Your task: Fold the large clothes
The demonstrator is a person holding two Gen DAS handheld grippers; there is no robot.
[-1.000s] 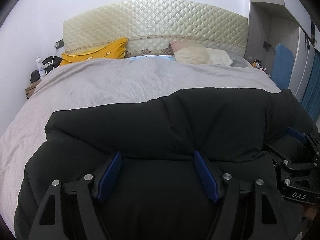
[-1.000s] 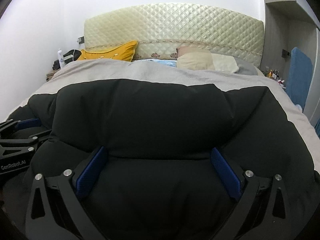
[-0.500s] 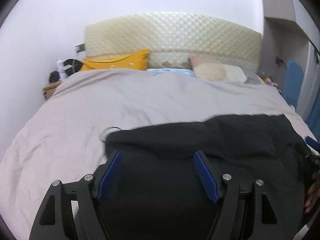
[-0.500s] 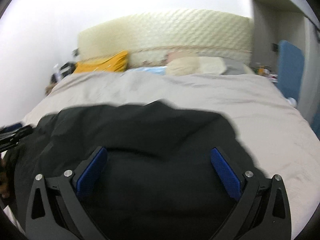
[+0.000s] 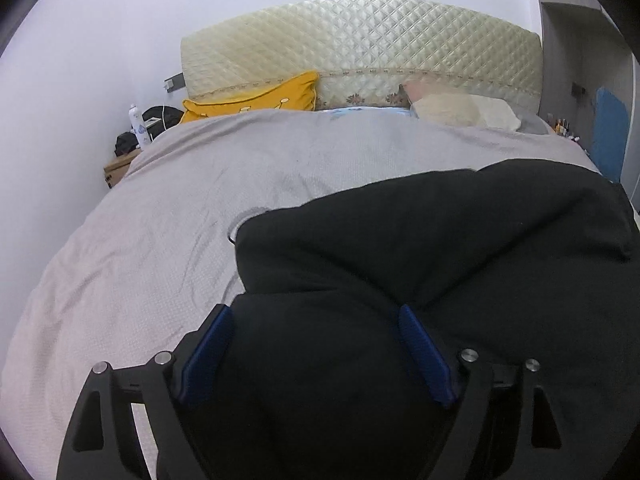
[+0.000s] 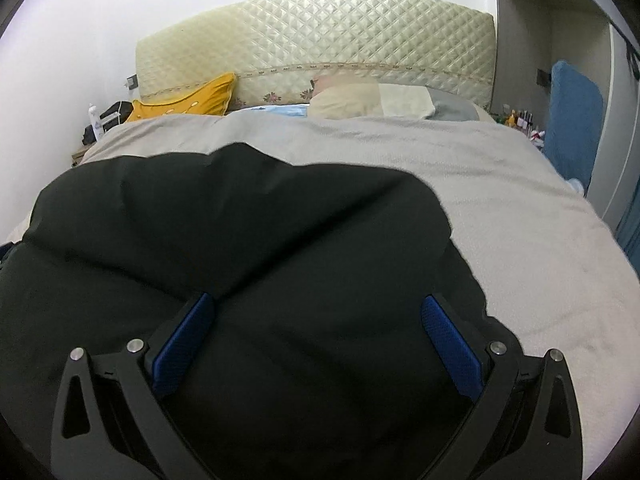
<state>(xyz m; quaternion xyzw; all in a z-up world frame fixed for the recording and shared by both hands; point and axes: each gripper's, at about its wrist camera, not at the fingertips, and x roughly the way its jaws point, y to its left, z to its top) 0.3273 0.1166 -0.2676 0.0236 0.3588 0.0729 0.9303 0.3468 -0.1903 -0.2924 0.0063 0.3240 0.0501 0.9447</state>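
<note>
A bulky black padded coat (image 5: 440, 248) lies bunched on the near part of a grey textured bedspread (image 5: 160, 248). The left gripper (image 5: 316, 350) has just been opening its jaws; a thick fold of coat bulges between its blue ribbed pads (image 5: 206, 356), and whether they press it cannot be told. The right gripper (image 6: 316, 342) stands wide with coat between its pads (image 6: 452, 344); grip unclear. Beyond the coat sit a mustard-yellow cushion (image 5: 256, 98), a cream pillow (image 6: 348, 98) and a quilted cream headboard (image 5: 360, 44).

No legible text anywhere.
</note>
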